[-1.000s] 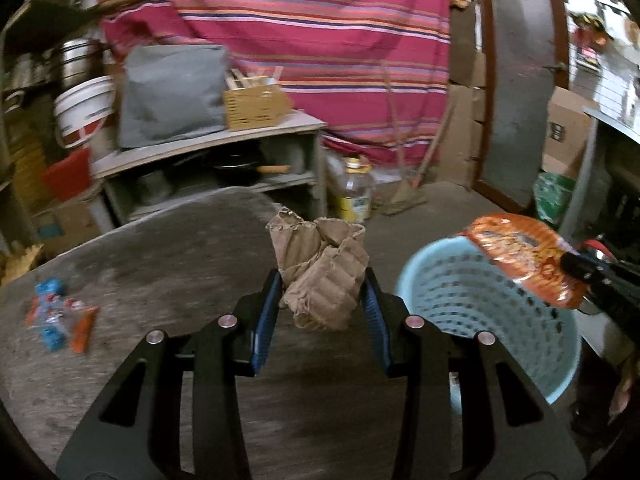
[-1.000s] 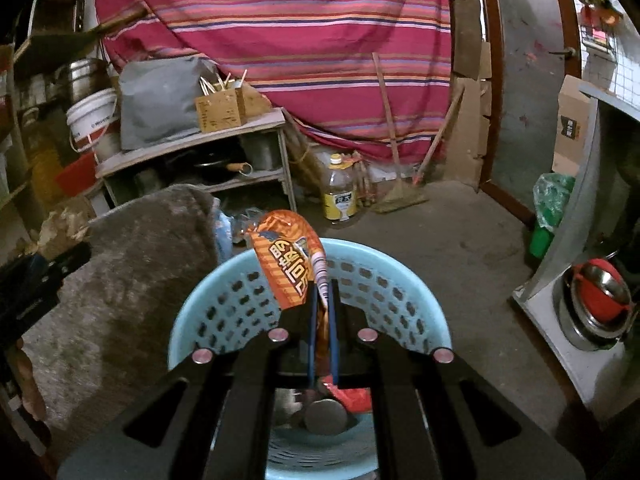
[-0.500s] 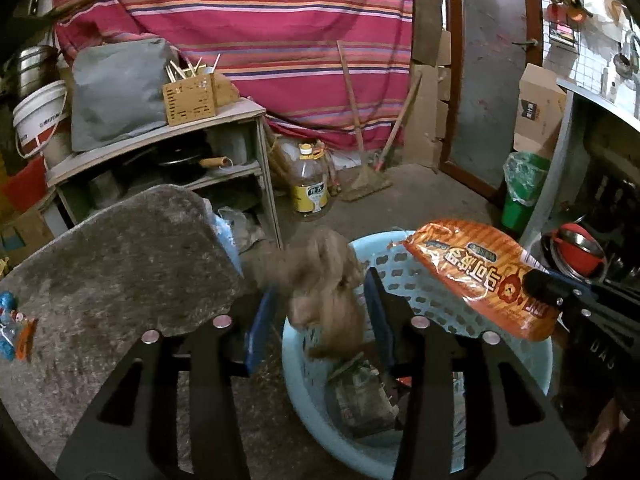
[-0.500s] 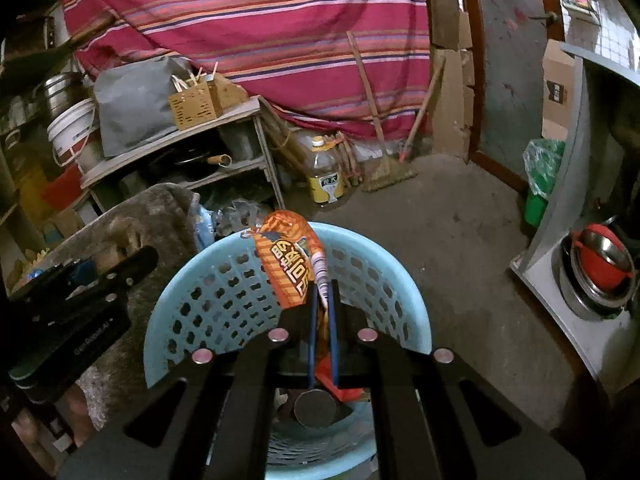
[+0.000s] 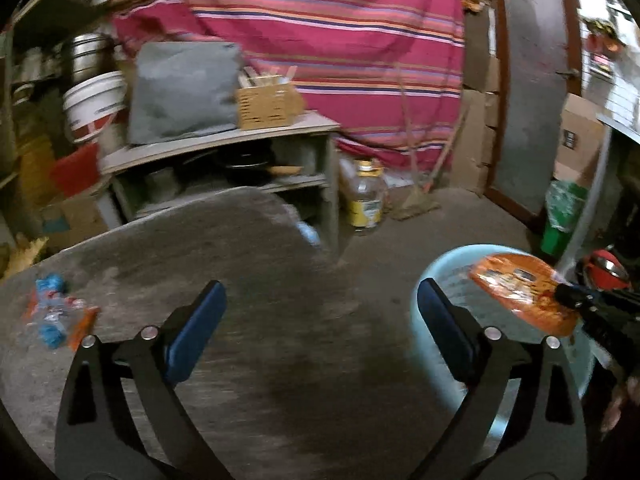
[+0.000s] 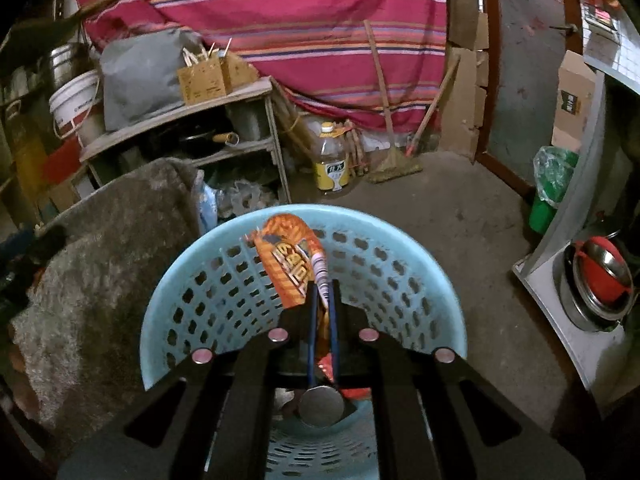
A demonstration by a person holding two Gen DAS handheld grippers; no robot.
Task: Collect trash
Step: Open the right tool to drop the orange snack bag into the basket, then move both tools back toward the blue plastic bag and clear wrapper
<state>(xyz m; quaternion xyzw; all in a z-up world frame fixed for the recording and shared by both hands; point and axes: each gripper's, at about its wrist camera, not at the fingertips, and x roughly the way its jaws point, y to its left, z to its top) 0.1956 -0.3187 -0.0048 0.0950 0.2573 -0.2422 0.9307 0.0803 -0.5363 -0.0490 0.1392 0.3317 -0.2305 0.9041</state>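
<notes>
We see the left gripper (image 5: 320,300), jaws just swung wide, nothing between them, over the grey table (image 5: 248,280). Right gripper (image 6: 322,296) pinches an orange wrapper (image 6: 290,266) above the blue basket (image 6: 192,280); small wrappers (image 5: 54,316) lie on the table.

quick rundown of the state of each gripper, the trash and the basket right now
left gripper: open, jaws just spread wide, nothing between them, over the grey table
right gripper: shut on the orange snack wrapper, held above the basket
blue basket: upright on the floor, some trash already inside
blue and orange wrappers: loose on the table, not yet collected
</notes>
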